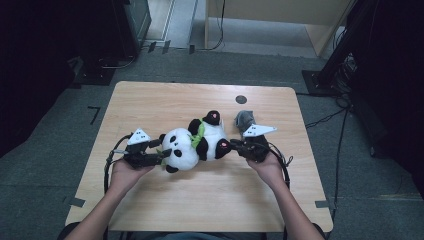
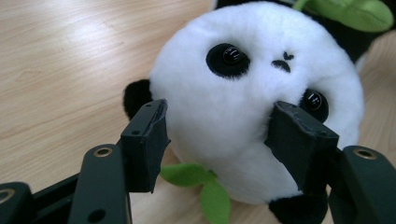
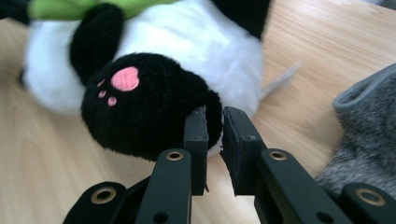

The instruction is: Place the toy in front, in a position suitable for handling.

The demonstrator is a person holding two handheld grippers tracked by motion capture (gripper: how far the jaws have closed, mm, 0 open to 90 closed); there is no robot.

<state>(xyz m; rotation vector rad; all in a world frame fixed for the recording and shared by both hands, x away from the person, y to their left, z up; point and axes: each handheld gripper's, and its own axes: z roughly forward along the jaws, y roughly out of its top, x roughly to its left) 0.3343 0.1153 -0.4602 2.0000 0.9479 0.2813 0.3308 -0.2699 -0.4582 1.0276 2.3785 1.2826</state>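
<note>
On the table, left tongs [image 2: 217, 140] half-open around panda's head [image 2: 252, 93], right tongs [image 3: 214, 135] closed beside its foot [image 3: 144, 105].

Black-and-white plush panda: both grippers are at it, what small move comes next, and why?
Probably lift both grippers together. The left gripper pinches the black-and-white plush panda at its head; the right gripper, jaws nearly together, sits at its black foot. The panda lies on the wooden table.
</note>
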